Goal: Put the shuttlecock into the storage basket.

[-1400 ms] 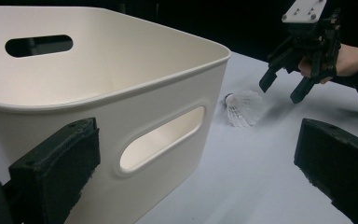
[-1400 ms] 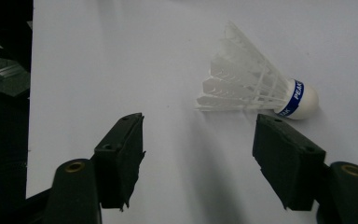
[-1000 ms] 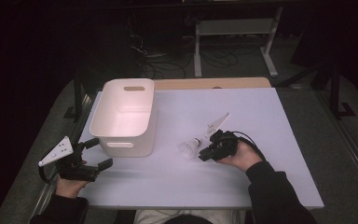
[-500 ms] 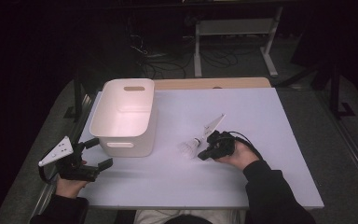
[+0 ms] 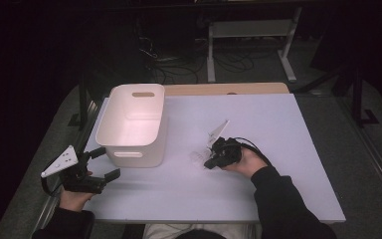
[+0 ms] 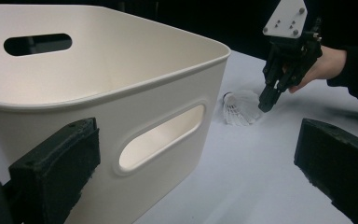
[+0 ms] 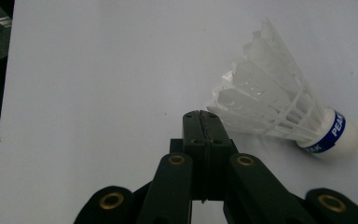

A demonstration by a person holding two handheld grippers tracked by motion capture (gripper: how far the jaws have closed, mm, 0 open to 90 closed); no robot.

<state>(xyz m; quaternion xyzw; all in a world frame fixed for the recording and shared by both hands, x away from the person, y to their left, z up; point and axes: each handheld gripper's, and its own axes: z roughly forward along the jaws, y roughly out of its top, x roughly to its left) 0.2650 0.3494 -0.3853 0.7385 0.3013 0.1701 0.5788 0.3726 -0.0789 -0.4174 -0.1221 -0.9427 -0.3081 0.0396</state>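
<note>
The right hand lies low on the counter; the right gripper has its jaws fully closed, holding nothing, with the shuttlecock just beside the tips. The left gripper stands wide open beside the basket.

Bright light falls on the white table; the room behind is dark, and near jaws look blurred.

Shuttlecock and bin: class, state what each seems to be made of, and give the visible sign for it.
Shuttlecock: translucent white ribbed skirt, probably plastic, not feather; smooth white rounded nose, material unclear, ringed by a printed blue band.
Bin: likely moulded plastic, matt cream, one seamless piece with rounded rim and cut-out handle slots.
</note>
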